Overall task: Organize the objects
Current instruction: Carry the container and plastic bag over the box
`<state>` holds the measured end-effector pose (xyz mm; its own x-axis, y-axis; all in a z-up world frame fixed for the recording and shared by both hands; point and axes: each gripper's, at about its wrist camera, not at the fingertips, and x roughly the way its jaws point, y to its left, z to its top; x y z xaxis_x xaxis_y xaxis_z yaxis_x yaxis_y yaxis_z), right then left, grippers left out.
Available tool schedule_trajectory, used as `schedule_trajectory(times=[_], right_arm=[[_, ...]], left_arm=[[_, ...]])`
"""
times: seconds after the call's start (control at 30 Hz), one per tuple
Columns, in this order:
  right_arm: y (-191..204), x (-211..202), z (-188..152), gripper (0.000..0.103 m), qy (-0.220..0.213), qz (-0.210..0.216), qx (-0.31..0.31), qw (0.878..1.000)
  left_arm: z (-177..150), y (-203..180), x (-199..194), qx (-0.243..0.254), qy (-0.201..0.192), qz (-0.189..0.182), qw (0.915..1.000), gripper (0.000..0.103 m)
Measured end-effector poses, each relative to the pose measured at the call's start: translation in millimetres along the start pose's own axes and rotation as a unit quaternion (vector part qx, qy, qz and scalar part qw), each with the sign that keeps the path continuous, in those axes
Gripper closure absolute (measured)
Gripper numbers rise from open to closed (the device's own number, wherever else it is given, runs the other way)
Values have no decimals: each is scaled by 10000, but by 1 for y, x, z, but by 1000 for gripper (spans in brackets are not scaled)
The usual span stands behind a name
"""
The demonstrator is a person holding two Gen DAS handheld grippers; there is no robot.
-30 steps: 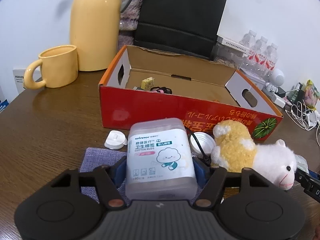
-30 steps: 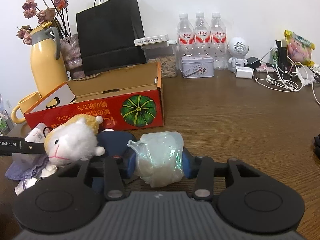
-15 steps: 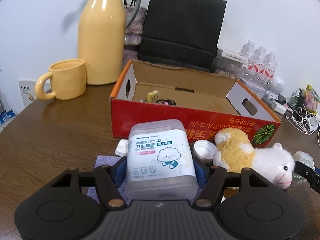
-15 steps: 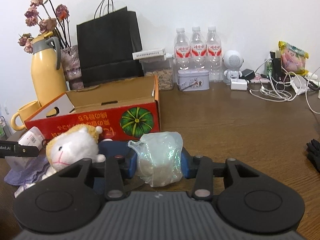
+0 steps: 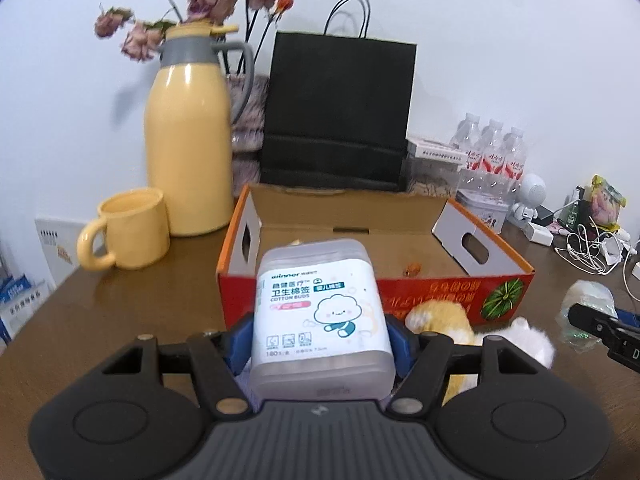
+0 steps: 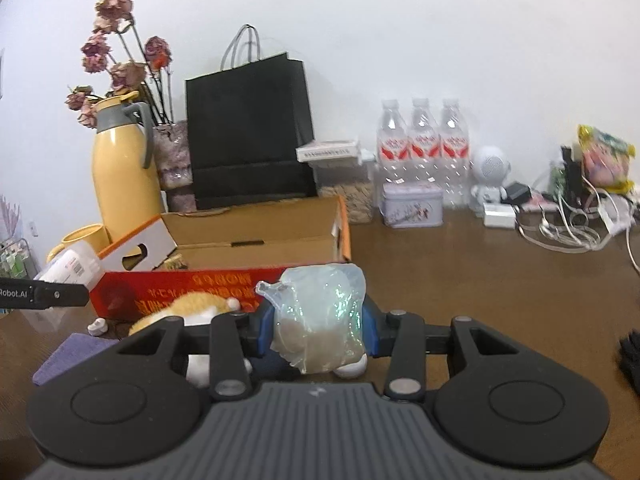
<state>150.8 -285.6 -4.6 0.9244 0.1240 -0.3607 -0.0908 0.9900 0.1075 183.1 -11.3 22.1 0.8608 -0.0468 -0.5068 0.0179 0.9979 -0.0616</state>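
Brown wooden table [image 5: 120,304] against a white wall. My left gripper [image 5: 320,336] clasps a cotton bud box [image 5: 320,312] upright; my right gripper [image 6: 318,332] clasps a plastic bag [image 6: 320,320].

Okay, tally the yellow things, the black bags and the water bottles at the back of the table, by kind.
Yellow jug: 1
Yellow mug: 1
Black paper bag: 1
Water bottles: 3
Total: 6
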Motion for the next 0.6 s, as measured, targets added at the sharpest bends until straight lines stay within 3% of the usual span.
schedule_trajectory(times=[0.33,0.6], right_arm=[[25,23,39,61,-209,286,-489,9982],[37,74,58,61,-179,425,-343,9983]], left_arm=[[37,-22,17,300,-311,23,9991,38],[59,-41,55,265,-402,-1,9988,38]])
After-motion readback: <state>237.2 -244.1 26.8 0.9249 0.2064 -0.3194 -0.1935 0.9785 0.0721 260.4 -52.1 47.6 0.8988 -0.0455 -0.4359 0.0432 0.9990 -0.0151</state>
